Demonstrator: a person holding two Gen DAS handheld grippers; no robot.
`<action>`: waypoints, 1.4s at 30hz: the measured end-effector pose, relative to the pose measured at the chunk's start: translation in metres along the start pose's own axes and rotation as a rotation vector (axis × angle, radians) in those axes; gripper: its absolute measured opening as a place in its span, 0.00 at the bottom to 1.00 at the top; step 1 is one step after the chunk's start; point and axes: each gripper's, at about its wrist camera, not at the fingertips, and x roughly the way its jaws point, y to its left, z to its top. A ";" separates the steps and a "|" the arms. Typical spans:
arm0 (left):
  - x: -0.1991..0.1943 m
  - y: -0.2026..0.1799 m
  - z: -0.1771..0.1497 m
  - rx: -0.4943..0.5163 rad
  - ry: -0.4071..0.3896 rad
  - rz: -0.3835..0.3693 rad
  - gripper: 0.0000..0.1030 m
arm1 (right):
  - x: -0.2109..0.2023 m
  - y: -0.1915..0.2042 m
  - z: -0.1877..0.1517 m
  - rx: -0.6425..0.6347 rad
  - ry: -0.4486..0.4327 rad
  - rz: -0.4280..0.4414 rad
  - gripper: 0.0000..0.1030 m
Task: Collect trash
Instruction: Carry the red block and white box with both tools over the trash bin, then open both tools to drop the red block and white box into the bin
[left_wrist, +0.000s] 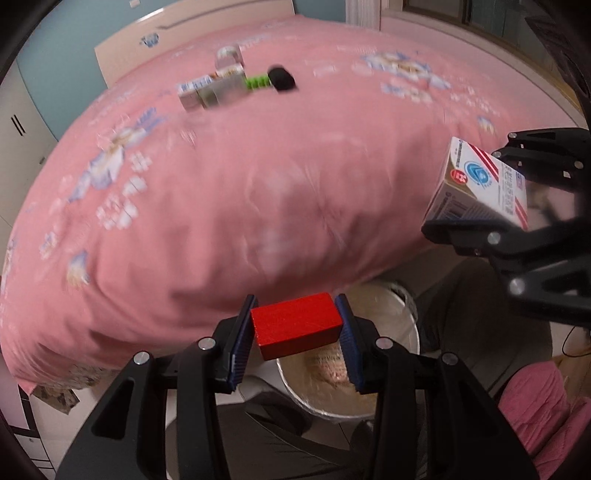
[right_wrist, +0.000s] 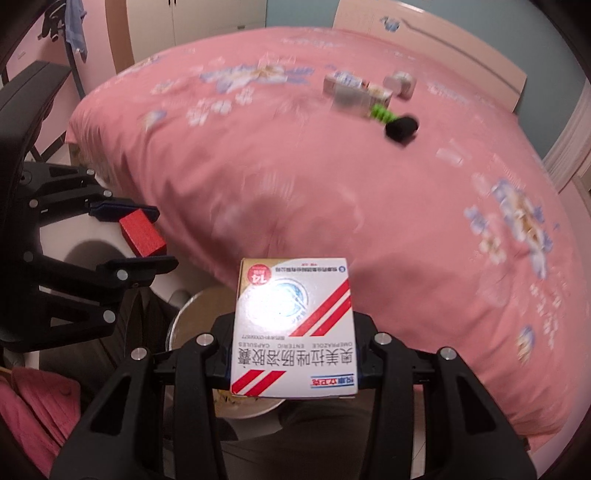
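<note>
The left gripper (left_wrist: 296, 334) has its jaws clamped on a red block (left_wrist: 295, 325), which it holds in the air above a round white bin (left_wrist: 402, 325) standing on the floor beside the bed (left_wrist: 221, 192). The right gripper (right_wrist: 293, 354) has its jaws clamped on a white and red medicine box (right_wrist: 293, 328), also held over the bin. On the pink bedcover, well apart from both grippers, lie some small boxes (left_wrist: 210, 88), a green thing (left_wrist: 256, 82) and a black thing (left_wrist: 281, 78); they are blurred, so perhaps they are also trash
</note>
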 end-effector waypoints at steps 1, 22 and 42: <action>0.007 -0.002 -0.004 -0.003 0.016 -0.009 0.44 | 0.006 0.001 -0.004 0.001 0.013 0.006 0.43; 0.115 -0.005 -0.052 -0.065 0.257 -0.113 0.44 | 0.117 0.024 -0.064 0.036 0.283 0.124 0.43; 0.225 -0.005 -0.081 -0.115 0.467 -0.172 0.44 | 0.235 0.036 -0.084 0.097 0.584 0.222 0.43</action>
